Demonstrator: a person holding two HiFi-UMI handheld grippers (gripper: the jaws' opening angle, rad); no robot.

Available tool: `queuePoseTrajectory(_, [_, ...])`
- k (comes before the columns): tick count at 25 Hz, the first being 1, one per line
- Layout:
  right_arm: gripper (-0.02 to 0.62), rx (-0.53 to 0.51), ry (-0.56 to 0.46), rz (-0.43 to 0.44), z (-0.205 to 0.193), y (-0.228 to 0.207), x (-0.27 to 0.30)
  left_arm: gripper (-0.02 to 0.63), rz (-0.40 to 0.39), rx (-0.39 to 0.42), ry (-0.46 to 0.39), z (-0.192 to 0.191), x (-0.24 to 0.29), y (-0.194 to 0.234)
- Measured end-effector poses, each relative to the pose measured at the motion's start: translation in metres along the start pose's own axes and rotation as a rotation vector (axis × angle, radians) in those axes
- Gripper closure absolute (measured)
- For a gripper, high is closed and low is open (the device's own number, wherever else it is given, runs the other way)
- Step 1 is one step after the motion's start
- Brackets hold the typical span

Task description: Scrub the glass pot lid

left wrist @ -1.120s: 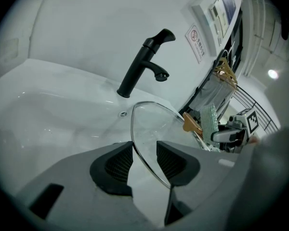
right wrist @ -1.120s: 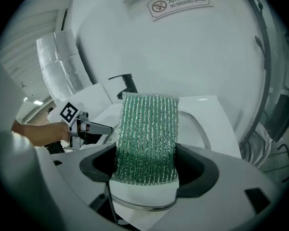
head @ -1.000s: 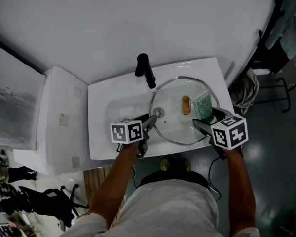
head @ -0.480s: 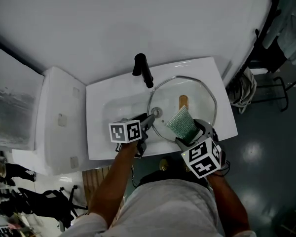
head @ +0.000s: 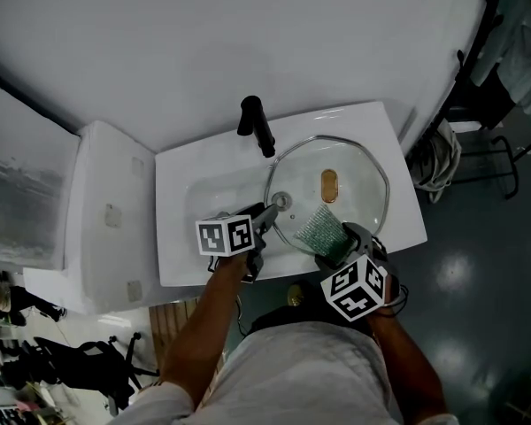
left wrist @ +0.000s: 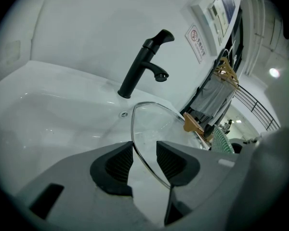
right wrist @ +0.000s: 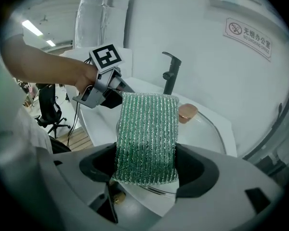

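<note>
The glass pot lid with a wooden knob leans in the white sink. My left gripper is shut on the lid's left rim; in the left gripper view the metal rim runs slantwise between the pads of that gripper. My right gripper is shut on a green scrub pad, which lies against the near part of the glass. In the right gripper view the pad stands up between the jaws of that gripper, hiding part of the lid.
A black faucet stands at the sink's back, just left of the lid. A white cabinet adjoins the sink on the left. Cables hang at the right. An office chair stands on the floor behind.
My right gripper has carried the green pad from the lid's right edge leftward and nearer to me, rolling as it went. The left gripper and the lid have stayed put.
</note>
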State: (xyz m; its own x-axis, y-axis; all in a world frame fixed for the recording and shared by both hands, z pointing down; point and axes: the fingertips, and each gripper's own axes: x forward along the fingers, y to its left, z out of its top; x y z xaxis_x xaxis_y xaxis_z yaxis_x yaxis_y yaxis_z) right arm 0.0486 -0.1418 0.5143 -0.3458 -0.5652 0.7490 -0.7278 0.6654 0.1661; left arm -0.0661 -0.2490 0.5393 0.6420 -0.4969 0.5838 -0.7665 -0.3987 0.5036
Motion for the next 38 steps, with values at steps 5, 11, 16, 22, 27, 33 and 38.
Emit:
queuePoseTrajectory(5, [0.247,0.083,-0.021,-0.012,-0.011,-0.024,-0.008,0.443,0.001,0.000,0.002,0.000,0.001,0.000])
queuePoseTrajectory(11, [0.247,0.286,-0.099,0.041,-0.024,-0.056,-0.020,0.443,0.003,0.006,0.006,0.000,0.001,0.000])
queuePoseTrajectory(16, [0.247,0.416,-0.159,0.095,-0.030,-0.075,-0.028,0.443,0.006,0.005,0.007,0.000,0.001,0.000])
queuePoseTrajectory(22, [0.247,0.446,-0.198,0.130,-0.025,-0.078,-0.033,0.442,0.020,0.031,-0.001,0.001,0.000,-0.001])
queuePoseTrajectory(27, [0.247,0.423,-0.233,0.142,-0.008,-0.082,-0.043,0.434,0.043,0.075,-0.009,0.005,-0.007,-0.006])
queuePoseTrajectory(33, [0.247,0.377,-0.321,0.142,0.033,-0.091,-0.064,0.428,0.042,0.141,-0.095,0.031,-0.030,-0.027])
queuePoseTrajectory(38, [0.247,0.329,-0.398,0.146,0.069,-0.094,-0.082,0.428,-0.010,0.197,-0.188,0.058,-0.049,-0.062])
